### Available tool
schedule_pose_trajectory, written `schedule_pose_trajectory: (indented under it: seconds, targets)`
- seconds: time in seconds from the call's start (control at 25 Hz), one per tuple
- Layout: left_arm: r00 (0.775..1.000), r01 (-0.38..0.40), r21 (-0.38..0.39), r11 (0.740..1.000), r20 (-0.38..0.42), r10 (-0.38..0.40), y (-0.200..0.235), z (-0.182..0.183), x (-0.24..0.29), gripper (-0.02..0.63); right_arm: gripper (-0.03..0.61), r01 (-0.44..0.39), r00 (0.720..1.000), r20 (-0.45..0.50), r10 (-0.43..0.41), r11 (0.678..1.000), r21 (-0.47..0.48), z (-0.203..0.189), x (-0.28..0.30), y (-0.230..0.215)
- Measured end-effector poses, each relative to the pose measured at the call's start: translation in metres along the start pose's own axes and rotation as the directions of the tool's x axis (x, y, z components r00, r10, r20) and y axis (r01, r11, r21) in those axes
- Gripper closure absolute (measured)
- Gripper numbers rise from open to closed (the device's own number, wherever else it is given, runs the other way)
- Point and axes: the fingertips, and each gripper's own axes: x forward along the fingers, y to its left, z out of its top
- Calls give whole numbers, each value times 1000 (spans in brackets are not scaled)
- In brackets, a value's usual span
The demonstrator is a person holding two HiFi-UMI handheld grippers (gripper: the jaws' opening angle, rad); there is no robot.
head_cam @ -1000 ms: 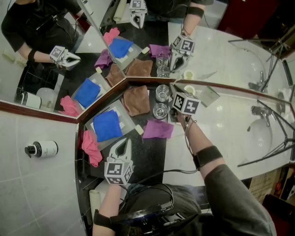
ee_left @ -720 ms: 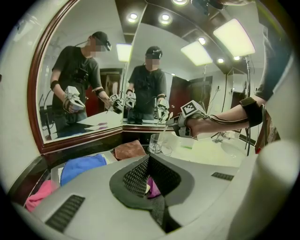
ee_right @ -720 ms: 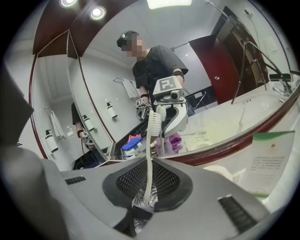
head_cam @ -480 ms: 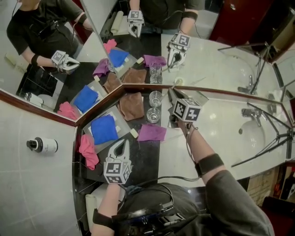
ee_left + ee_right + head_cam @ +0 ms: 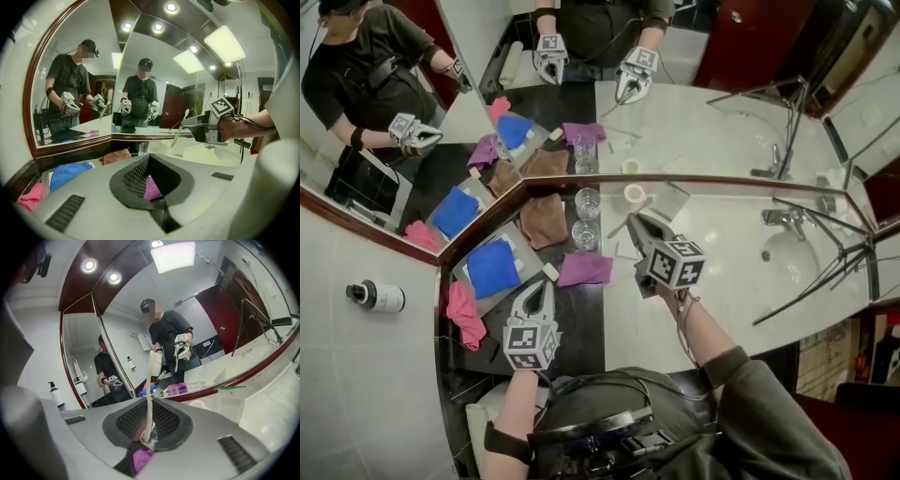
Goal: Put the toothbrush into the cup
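Your right gripper (image 5: 151, 427) pinches the toothbrush (image 5: 150, 390) low on its handle (left gripper (image 5: 539, 289) closed, empty): light, stiff, likely slick plastic, so hold firmly there.

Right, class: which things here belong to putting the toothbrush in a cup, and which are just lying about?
In the job: toothbrush, right gripper holding it, near glass cup, far glass cup.
Lying about: brown cloth, blue cloth, purple cloth, pink cloth, pump bottle, tap.

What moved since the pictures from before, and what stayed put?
The right gripper, shut on the toothbrush, lifted it up and back from the mirror. The left gripper stayed shut and empty; the two glasses stayed put.
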Motion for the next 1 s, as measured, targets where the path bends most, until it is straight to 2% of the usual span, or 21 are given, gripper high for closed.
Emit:
schedule_pose_trajectory:
  seconds: [0.2,0.4,0.52,0.68,0.76,0.88,1.0]
  targets:
    - [999,29,2,1000,-13,-29,-12,-7,5,611,522,10,999,-40,-5,991,132,-42,-42,-9]
    - [997,61,11,998,-57,-60,-26,-23,9,611,522,76,992,-113,-46,958,276,-108,-74,-32]
    - [992,84,23,996,-92,-81,-34,-35,10,611,522,138,984,-164,-77,904,404,-156,-90,-44]
    - [986,106,39,994,-130,-100,-41,-47,11,611,522,218,971,-209,-116,788,576,-211,-106,-59]
    - [984,114,42,993,-143,-107,-43,-52,12,612,522,244,966,-222,-131,744,622,-228,-110,-64]
    - [981,122,45,992,-155,-114,-48,-56,16,612,522,262,963,-228,-145,704,660,-241,-111,-72]
    - [980,126,47,991,-161,-117,-51,-57,18,611,522,278,959,-237,-155,683,675,-247,-109,-80]
